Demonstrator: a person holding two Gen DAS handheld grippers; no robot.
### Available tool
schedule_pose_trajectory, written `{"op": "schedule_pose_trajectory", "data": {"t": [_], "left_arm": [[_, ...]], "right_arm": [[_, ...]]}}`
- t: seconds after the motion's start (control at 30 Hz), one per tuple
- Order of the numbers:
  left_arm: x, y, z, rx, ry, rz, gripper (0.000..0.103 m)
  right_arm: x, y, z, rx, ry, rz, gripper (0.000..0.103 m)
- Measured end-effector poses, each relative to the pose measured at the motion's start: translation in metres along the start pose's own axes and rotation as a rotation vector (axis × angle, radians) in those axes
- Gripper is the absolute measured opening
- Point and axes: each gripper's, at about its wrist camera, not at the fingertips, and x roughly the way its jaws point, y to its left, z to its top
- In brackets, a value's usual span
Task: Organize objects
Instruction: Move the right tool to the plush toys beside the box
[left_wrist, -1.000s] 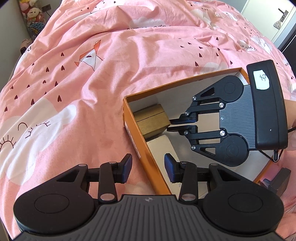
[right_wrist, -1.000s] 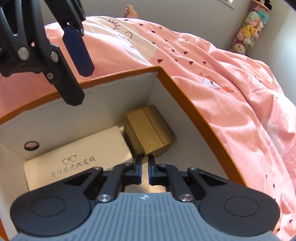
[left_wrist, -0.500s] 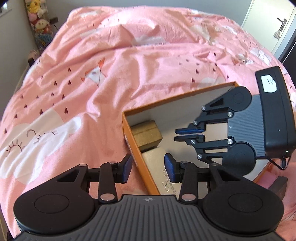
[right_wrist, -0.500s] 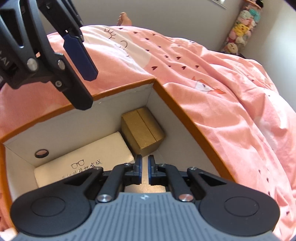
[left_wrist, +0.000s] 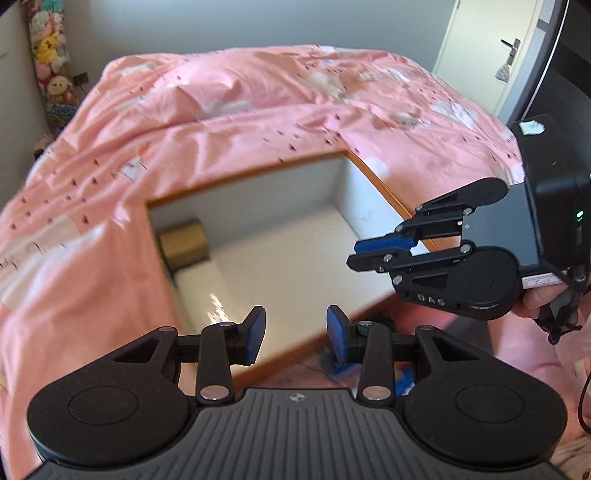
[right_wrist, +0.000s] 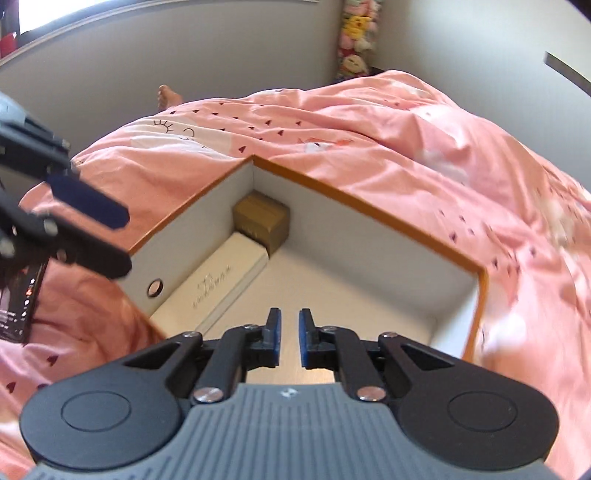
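Orange-rimmed cardboard box (right_wrist: 369, 206) open on the bed, pink duvet (right_wrist: 406, 122) all round. Inside, packed into the far corner: small gold box (right_wrist: 261, 220), and touching it, a cream glasses case (right_wrist: 218, 280) lying flat along the wall with the round finger hole, long axis running from the gold box back toward the near edge. Rest of the box floor bare. Right gripper (right_wrist: 289, 341) raised over the near part of the box, jaws a narrow gap apart, gripping nothing; both packed items ahead and slightly left of it. Left gripper (left_wrist: 296, 334) outside over the box's near rim, jaws wide apart, empty. Blue object (left_wrist: 345, 365) just beneath the left jaws on the duvet outside the box, blurred, identity unclear; probably the next thing to pack, and the left gripper clearly the nearer. A phone (right_wrist: 22, 302) lying on the duvet outside the holed wall. Obstacles: box rim between blue object and bare floor, so a lift over it likely needed; right gripper hanging over the drop zone.
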Motion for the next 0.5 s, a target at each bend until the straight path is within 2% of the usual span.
{"op": "schedule_pose_trajectory", "data": {"t": [0.17, 0.33, 0.43, 0.5], "left_arm": [[0.031, -0.031, -0.036, 0.025, 0.102, -0.086, 0.041], [0.064, -0.053, -0.068, 0.052, 0.193, -0.118, 0.04], [0.072, -0.064, -0.078, 0.055, 0.219, -0.134, 0.041], [0.075, -0.073, -0.082, 0.078, 0.223, -0.12, 0.041]], "right_arm": [[-0.031, 0.011, -0.05, 0.117, 0.007, -0.022, 0.011], [-0.05, 0.027, -0.093, 0.216, 0.021, -0.043, 0.011], [-0.059, 0.032, -0.112, 0.273, 0.024, -0.043, 0.011], [-0.065, 0.034, -0.121, 0.304, 0.028, -0.035, 0.011]]}}
